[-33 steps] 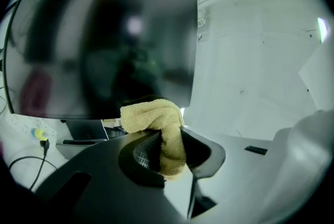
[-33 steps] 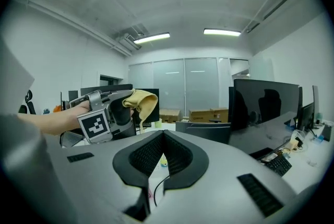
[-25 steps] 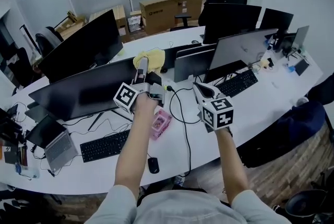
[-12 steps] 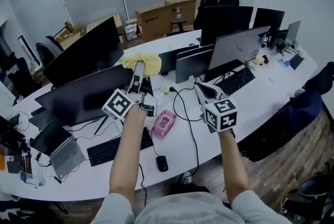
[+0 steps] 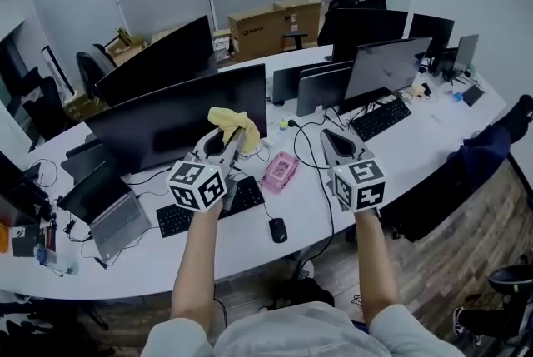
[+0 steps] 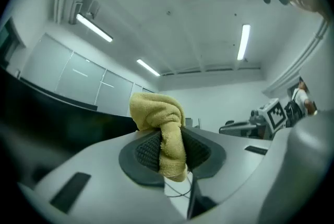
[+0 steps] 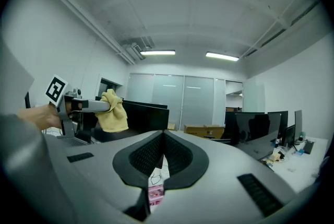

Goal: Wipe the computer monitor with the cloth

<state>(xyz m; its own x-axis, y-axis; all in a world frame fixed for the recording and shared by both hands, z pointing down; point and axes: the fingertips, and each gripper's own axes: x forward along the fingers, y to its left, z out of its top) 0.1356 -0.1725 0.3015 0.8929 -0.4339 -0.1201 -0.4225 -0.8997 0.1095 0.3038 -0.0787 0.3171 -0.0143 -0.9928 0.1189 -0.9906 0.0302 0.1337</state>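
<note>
The left tool (image 5: pixel 237 133) is clamped on the yellow cloth (image 5: pixel 226 119). Its ribbed pads squeeze a fold of the terry, a loose wad bulges out past the tips and a short tail hangs down between them. That cloth sits up in front of the lower right part of the big dark monitor (image 5: pixel 166 118), and no view settles whether it touches the glass or hovers just off it. The right tool (image 5: pixel 326 136) is off to the side over the desk (image 5: pixel 416 156), pressed together on nothing, with only a cable and the small pink box (image 5: pixel 281 171) showing below its pads. As for feel, the cloth looks light, soft and floppy, so it should bunch and drag rather than slide flat. The hold looks sensible: deep in a fold, with the padding out front. It is that wad that should meet the screen, never the hard tips. The monitor is the delicate one, a thin wide panel on a slim stand that is likely to rock or smear under a heavy push. Light, even strokes are the call, with the free tool perhaps steadying the frame at its edge, not on the glass.
</note>
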